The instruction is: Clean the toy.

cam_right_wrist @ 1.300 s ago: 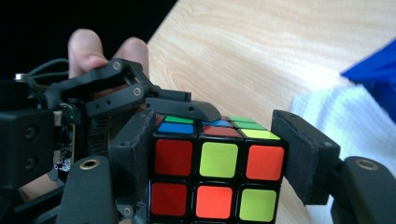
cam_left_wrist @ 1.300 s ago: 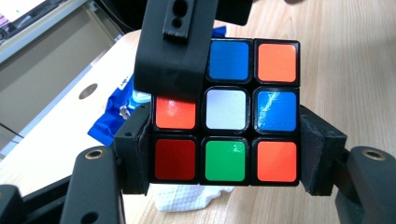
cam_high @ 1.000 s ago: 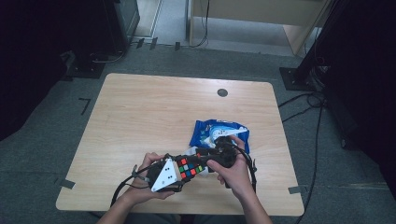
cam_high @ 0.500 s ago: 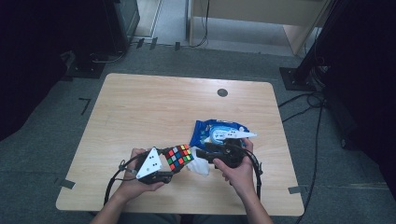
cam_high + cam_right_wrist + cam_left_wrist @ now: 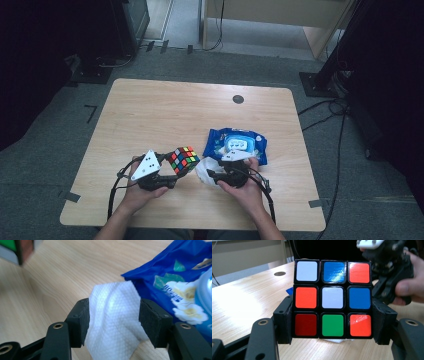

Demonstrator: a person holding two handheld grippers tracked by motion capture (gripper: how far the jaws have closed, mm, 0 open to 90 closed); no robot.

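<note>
A scrambled Rubik's cube (image 5: pixel 182 160) is held just above the wooden table (image 5: pixel 150 115) near its front edge. My left gripper (image 5: pixel 176 170) is shut on it, and its pads (image 5: pixel 284 320) press the cube's (image 5: pixel 332 298) lower sides. To the right, a white wipe (image 5: pixel 202 171) lies on the table beside a blue pack of wet wipes (image 5: pixel 237 142). My right gripper (image 5: pixel 212 175) is open, its jaws standing wide on either side of the wipe (image 5: pixel 112 312) without pinching it. The blue pack (image 5: pixel 175 277) lies just beyond the right jaw.
A small dark round cap (image 5: pixel 238 99) is set in the table near its far edge. Cables trail from both grippers over the front edge. Dark equipment stands and cables sit on the grey floor around the table.
The two grippers, close together a second ago, have drawn apart. The left one moved left with the cube in it. The right one now sits low at the white wipe.
</note>
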